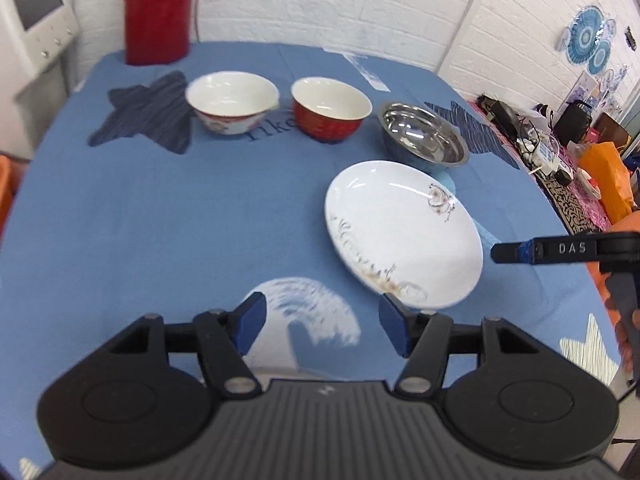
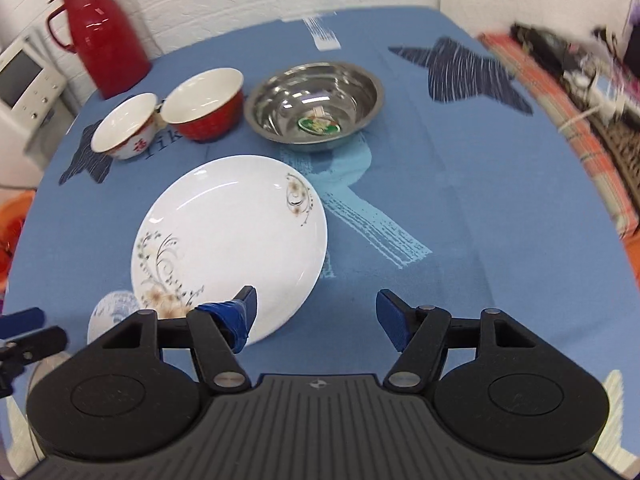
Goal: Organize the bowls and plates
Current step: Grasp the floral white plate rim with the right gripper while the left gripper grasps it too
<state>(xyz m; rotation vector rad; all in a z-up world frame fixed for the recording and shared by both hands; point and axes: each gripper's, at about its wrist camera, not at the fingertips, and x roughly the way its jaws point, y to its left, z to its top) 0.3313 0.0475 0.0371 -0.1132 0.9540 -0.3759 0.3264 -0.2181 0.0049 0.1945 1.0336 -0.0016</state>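
Blue-clothed table [image 1: 160, 220], plate [image 1: 400, 236], three bowls [image 1: 328, 110], red flask [image 1: 157, 8]

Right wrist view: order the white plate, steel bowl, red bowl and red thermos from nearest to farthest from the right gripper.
From the right gripper:
1. White plate, just ahead, left, under the left finger.
2. Steel bowl, straight ahead, mid-table.
3. Red bowl, ahead-left; close to the steel bowl's range, slightly farther.
4. Red thermos, far left, at the table's back edge.

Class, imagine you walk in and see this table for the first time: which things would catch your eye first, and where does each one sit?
Probably the tall red thermos jug, upright at the far left corner of the blue tablecloth. Next the white floral plate lying in the middle, nearest the open right gripper. Behind it sits a shiny steel bowl, with a red bowl and a white bowl to its left.
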